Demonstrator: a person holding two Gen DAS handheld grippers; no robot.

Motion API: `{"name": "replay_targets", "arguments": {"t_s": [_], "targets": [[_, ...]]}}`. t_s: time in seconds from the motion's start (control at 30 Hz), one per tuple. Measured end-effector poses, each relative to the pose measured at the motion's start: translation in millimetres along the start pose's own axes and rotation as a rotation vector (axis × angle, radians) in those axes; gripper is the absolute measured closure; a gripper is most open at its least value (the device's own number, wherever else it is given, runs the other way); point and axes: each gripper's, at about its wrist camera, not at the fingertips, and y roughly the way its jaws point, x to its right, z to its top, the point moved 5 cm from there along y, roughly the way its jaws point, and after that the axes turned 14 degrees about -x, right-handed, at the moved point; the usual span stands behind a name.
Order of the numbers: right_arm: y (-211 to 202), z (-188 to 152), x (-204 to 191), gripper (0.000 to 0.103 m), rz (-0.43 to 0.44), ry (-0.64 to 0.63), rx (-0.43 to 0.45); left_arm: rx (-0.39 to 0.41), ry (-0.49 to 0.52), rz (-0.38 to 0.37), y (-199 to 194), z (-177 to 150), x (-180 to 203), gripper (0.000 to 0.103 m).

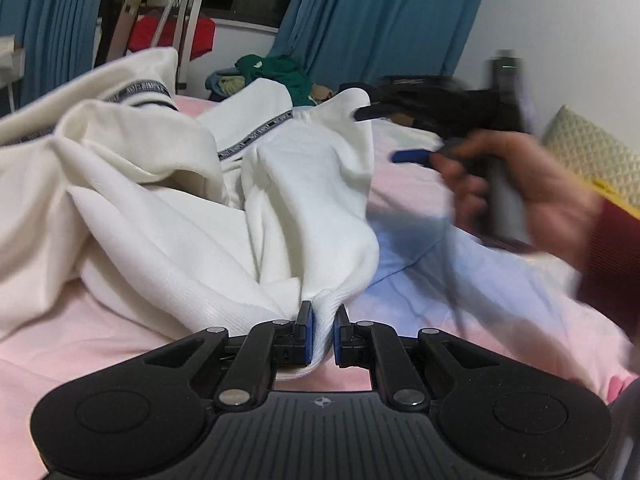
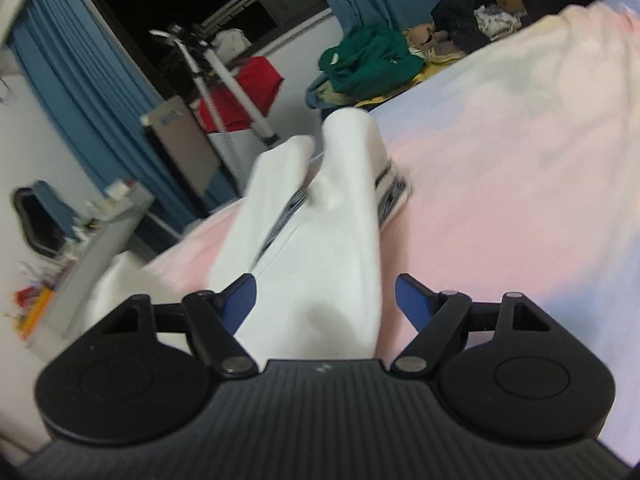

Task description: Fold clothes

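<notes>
A white garment [image 1: 168, 208] with a dark patterned trim band lies rumpled on the pink bedsheet [image 1: 100, 340]. My left gripper [image 1: 322, 320] is shut on a bunched edge of it, low over the bed. My right gripper [image 1: 384, 134] shows in the left wrist view, held by a hand, fingers apart beside the garment's raised far corner. In the right wrist view the right gripper [image 2: 326, 296] is open, with the white garment [image 2: 320, 240] lying between its spread blue fingers, not clamped.
A pile of clothes with a green garment [image 2: 368, 60] sits beyond the bed's far edge. Blue curtains [image 1: 380, 16], a tripod [image 2: 224, 80] and a red item stand by the window. A patterned pillow [image 1: 592, 156] lies at the right. A cluttered shelf [image 2: 92, 232] is at the left.
</notes>
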Motion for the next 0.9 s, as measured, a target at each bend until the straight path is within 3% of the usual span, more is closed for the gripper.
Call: {"name": "replay_targets", "arguments": {"t_s": [0.13,0.2,0.27,0.47,0.67,0.83,0.9], "targets": [[60,45,10,0.058,-0.103,-0.014,0.024,0.023,-0.019,-0.056,10,0,-6,0.093],[80,57,17,0.088,-0.126,0.008,0.026,0.025,-0.026,-0.077,18,3,-10,0.093],[86,63,22,0.096,-0.134,0.018,0.049,0.028,-0.037,-0.102,22,6,-13,0.093],[23,68,50,0.098,-0.131,0.053,0.241,0.060,0.006,-0.120,22,5,-11,0.093],[-75,42,132,0.098,-0.173,0.339,0.379,0.086,0.059,-0.110,17,2,0,0.092],[-129,-17,203,0.098,-0.200,0.607,0.365,0.085,0.035,-0.137,9,0,6,0.083],[-131,-39,228,0.098,-0.123,0.701,0.302,0.080,0.020,-0.137,5,1,7,0.082]]}}
